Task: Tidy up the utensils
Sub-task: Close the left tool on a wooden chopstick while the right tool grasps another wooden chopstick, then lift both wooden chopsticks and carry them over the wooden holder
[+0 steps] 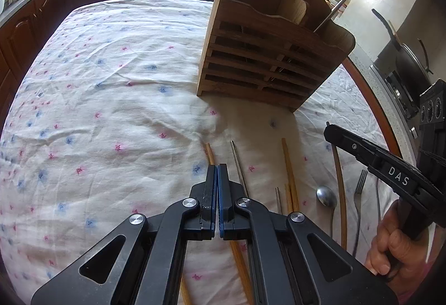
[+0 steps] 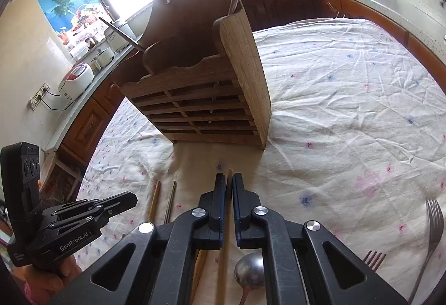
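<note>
Nearest the lens in the left wrist view, the left tool [image 1: 217,169] has its jaws pressed together with nothing between them, poised just above the flowered cloth [image 1: 111,98] that covers the desk. A wooden chopstick [image 1: 209,152] pokes out just beyond its tips.

The wooden utensil rack [image 1: 267,54] stands upright on the cloth beyond both tools. A pale wooden handle and a slanted metal utensil [image 1: 336,9] already stick up from its top compartments.

On the near side of the rack, loose utensils lie roughly side by side: a metal chopstick [image 1: 239,165], another wooden chopstick [image 1: 288,165], a metal spoon [image 1: 326,196], and a fork [image 1: 359,188] farthest to the right.

The right tool [image 2: 229,179] has its jaws nearly closed around a wooden chopstick [image 2: 229,175], whose shaft runs back between the fingers. The spoon bowl [image 2: 249,267] lies under this tool.
</note>
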Demonstrator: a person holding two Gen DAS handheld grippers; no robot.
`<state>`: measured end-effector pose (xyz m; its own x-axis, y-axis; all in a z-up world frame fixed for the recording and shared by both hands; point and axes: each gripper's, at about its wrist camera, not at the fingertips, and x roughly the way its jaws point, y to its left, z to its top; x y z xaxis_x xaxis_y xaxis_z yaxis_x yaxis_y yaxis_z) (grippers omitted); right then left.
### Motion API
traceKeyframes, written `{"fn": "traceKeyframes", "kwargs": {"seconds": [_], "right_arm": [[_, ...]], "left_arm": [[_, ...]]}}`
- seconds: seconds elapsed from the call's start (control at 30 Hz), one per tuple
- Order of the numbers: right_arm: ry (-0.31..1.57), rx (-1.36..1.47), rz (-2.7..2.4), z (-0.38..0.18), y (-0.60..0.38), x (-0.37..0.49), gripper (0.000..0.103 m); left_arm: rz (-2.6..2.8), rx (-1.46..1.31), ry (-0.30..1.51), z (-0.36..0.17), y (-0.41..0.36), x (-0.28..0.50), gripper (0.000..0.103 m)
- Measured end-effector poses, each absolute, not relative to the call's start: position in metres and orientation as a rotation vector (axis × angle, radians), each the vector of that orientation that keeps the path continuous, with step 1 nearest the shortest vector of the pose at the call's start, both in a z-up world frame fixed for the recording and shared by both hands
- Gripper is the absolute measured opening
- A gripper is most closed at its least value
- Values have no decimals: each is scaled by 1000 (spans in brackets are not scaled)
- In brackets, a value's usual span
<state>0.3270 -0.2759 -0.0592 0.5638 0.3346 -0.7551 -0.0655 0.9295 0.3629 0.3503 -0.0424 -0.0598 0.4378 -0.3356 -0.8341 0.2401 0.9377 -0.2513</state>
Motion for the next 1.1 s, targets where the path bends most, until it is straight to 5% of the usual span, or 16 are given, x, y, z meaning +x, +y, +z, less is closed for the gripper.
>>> {"fn": "traceKeyframes", "kwargs": {"seconds": [0.5,1.1], "right_arm": [[937,331,224,-62,-289,321,5],[883,380,242,-44,-296,312,5]], "left_arm": [[-275,93,1108,-83,-86,375,10],[-353,8,1026,-59,-70,350,4]]}}
